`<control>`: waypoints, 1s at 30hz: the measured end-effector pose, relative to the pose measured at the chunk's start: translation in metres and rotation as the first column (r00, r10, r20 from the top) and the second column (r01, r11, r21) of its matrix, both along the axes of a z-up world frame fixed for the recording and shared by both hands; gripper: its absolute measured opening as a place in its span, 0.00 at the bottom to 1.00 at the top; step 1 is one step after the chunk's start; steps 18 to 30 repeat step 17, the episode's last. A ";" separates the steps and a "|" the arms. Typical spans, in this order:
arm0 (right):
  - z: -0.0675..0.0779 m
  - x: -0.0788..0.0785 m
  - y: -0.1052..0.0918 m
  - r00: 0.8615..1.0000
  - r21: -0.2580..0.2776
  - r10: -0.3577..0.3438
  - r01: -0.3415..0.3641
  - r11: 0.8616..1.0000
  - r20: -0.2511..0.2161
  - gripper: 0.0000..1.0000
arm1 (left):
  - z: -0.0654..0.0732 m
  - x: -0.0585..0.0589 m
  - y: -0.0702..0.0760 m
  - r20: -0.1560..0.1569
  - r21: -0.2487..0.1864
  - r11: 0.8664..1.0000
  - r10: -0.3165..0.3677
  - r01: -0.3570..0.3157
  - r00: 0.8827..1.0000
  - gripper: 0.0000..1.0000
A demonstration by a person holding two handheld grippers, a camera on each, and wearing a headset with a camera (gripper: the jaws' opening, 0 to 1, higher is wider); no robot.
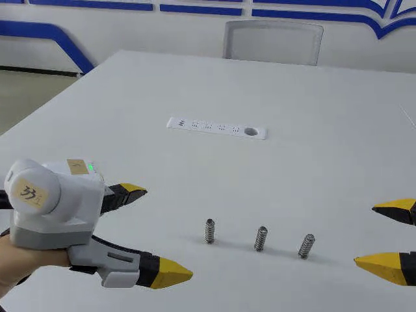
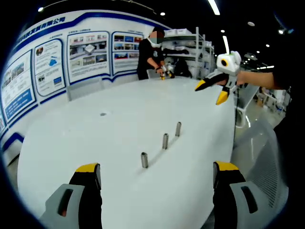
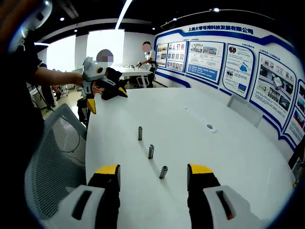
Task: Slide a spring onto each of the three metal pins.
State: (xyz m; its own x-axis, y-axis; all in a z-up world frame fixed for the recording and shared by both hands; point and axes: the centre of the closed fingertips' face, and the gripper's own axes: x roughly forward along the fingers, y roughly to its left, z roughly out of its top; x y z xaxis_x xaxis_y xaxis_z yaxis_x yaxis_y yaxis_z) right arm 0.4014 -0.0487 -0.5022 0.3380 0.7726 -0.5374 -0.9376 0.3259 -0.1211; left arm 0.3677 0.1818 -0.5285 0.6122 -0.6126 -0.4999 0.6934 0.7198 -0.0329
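At the near edge of the broad white tabletop (image 1: 312, 169), the left gripper (image 1: 162, 233) (a white-bodied tool with black jaws and yellow tips, held in a hand (image 1: 25, 260) at the lower left of the head view) hangs above the surface. Its jaws are spread wide with nothing between them. The right gripper (image 1: 367, 235), of the same make, comes in from the right edge with its two yellow tips likewise far apart and empty.

Between the two tools, well apart from both, three small grey coiled metal springs (image 1: 260, 238) stand on end on the table in a row running left to right. The left spring (image 1: 209, 231) is upright, the middle spring (image 1: 260, 238) leans a little, and the right spring (image 1: 306, 246) tilts most, its top towards the right. None touches its neighbour. In each gripper view the row runs away between that tool's own open jaws, with the other gripper held in the air beyond it.

Farther back, near the middle of the table, lies a flat white power strip (image 1: 216, 128) with a round grey button at one end. Beyond the far edge stands a pale grey chair (image 1: 273, 42), and behind it a white wall (image 1: 162, 32) crossed by blue stripes (image 1: 91, 5).
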 end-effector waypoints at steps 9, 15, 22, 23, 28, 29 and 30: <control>0.006 -0.011 0.011 0.999 0.001 0.049 -0.049 0.999 0.011 0.77 | 0.008 0.001 0.001 0.020 0.020 1.000 -0.008 0.007 1.000 1.00; 0.006 -0.013 0.012 0.999 -0.004 0.049 -0.049 0.999 0.015 0.81 | 0.010 -0.001 0.000 0.026 0.028 1.000 -0.011 0.010 1.000 1.00; 0.005 -0.014 0.012 0.999 -0.006 0.050 -0.050 0.999 0.012 0.81 | 0.011 -0.002 0.001 0.027 0.024 1.000 -0.008 0.007 1.000 1.00; 0.005 -0.014 0.012 0.999 -0.006 0.050 -0.050 0.999 0.012 0.81 | 0.011 -0.002 0.001 0.027 0.024 1.000 -0.008 0.007 1.000 1.00; 0.005 -0.014 0.012 0.999 -0.006 0.050 -0.050 0.999 0.012 0.81 | 0.011 -0.002 0.001 0.027 0.024 1.000 -0.008 0.007 1.000 1.00; 0.005 -0.014 0.012 0.999 -0.006 0.050 -0.050 0.999 0.012 0.81 | 0.011 -0.002 0.001 0.027 0.024 1.000 -0.008 0.007 1.000 1.00; 0.005 -0.014 0.012 0.999 -0.006 0.050 -0.050 0.999 0.012 0.81 | 0.011 -0.002 0.001 0.027 0.024 1.000 -0.008 0.007 1.000 1.00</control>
